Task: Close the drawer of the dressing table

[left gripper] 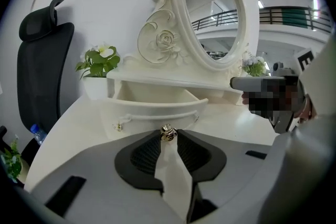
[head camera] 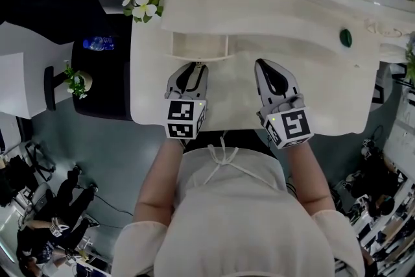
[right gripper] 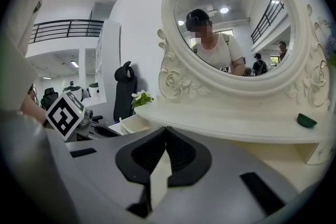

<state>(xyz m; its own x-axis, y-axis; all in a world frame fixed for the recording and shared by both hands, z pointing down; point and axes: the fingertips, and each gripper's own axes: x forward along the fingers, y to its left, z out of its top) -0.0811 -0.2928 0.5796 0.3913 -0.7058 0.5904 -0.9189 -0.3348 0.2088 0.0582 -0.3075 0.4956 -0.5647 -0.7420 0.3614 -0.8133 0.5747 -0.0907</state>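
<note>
The white dressing table (head camera: pixel 324 94) has a small drawer (head camera: pixel 198 47) pulled out at its left, under the shelf. In the left gripper view the drawer (left gripper: pixel 152 105) is empty, with a curved front and a small gold knob (left gripper: pixel 167 132) at its middle. My left gripper (left gripper: pixel 168 135) is at the drawer front, its tips closed against both sides of that knob. From the head view the left gripper (head camera: pixel 196 66) touches the drawer front. My right gripper (head camera: pixel 262 64) hovers over the tabletop to the right of the drawer. Seen from its own view, the right gripper (right gripper: pixel 166 129) is shut and holds nothing.
An oval mirror (left gripper: pixel 212 13) in a carved frame rises behind the shelf. A dark green object (head camera: pixel 345 37) lies on the shelf at the right. White flowers (head camera: pixel 144 0) stand at the table's left corner, and a black chair (head camera: pixel 39 3) beyond them.
</note>
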